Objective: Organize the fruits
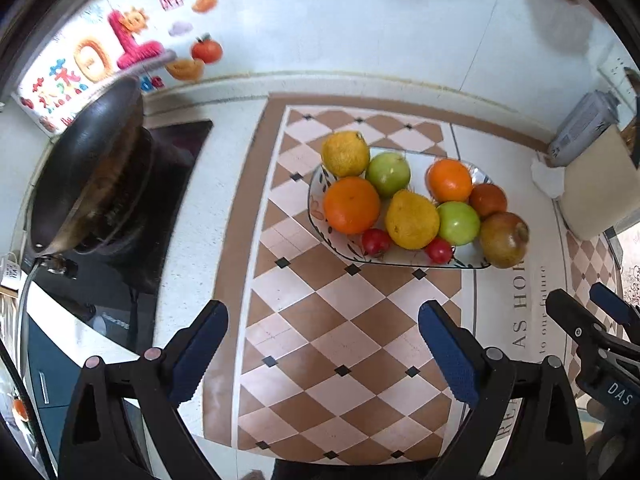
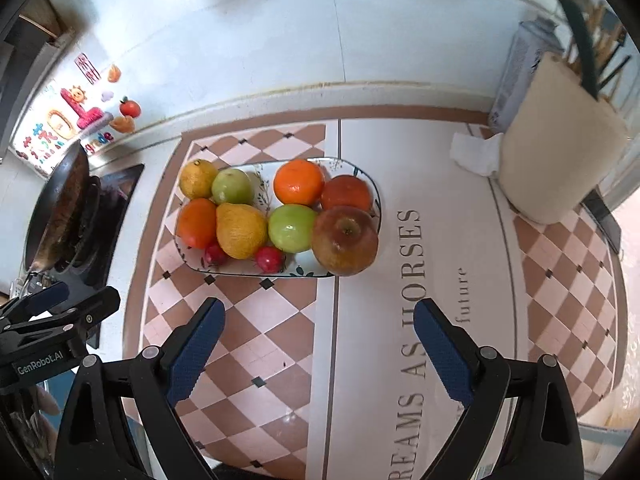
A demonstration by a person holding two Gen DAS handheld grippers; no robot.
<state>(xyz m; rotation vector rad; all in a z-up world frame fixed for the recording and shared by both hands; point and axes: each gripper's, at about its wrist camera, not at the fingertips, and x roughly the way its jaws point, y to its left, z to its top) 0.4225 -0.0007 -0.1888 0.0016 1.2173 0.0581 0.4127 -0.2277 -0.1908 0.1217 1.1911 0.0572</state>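
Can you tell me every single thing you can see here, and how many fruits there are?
plate: 1, white with leaf pattern, on the checkered mat
yellow fruits: 2, on the plate's left half
green apples: 2, mid plate
oranges: 2 bright orange, plus 1 darker orange-red at the right end
brown-red apple: 1, right end, overhanging the rim
small red fruits: 2, front edge of the plate
mat: 1, brown and pink checks with lettering
pan: 1, black, on the stove at left
utensil holder: 1, cream, right
tissue: 1, white, beside the holder
left gripper: open, empty
right gripper: open, empty
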